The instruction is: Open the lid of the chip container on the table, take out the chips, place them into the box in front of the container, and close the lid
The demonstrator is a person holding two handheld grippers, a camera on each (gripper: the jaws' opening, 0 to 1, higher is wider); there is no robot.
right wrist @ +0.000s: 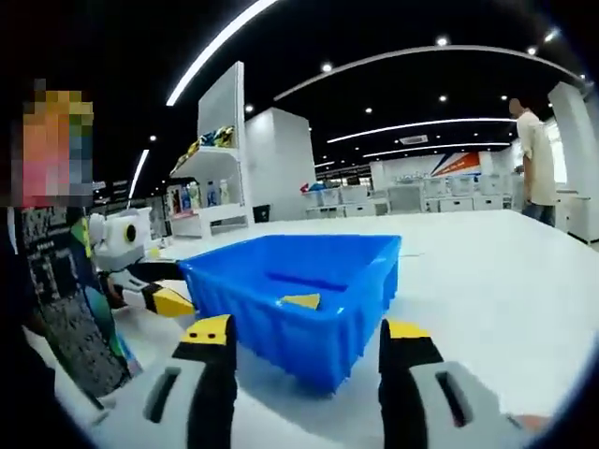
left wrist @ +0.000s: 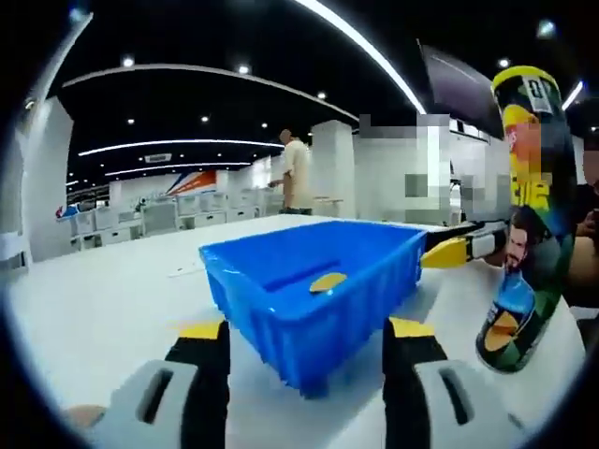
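Note:
A blue box (left wrist: 309, 290) sits on the white table with one chip (left wrist: 328, 281) lying in it. The tall dark chip can (left wrist: 524, 224) stands to the box's right in the left gripper view, and I cannot tell whether its lid is on. My left gripper (left wrist: 304, 329) is open just short of the box, with nothing between its jaws. The right gripper view has the box (right wrist: 299, 290), the chip (right wrist: 301, 301) and the can (right wrist: 56, 281) at far left. My right gripper (right wrist: 307, 327) is open before the box. Each gripper's yellow tips also reach in beside the can.
The white table (right wrist: 505, 281) stretches wide beyond the box. A person (left wrist: 297, 173) stands far off by white counters. Shelves with bottles (right wrist: 211, 178) rise at the back left of the right gripper view. Another person's hand shows behind the can at the right edge.

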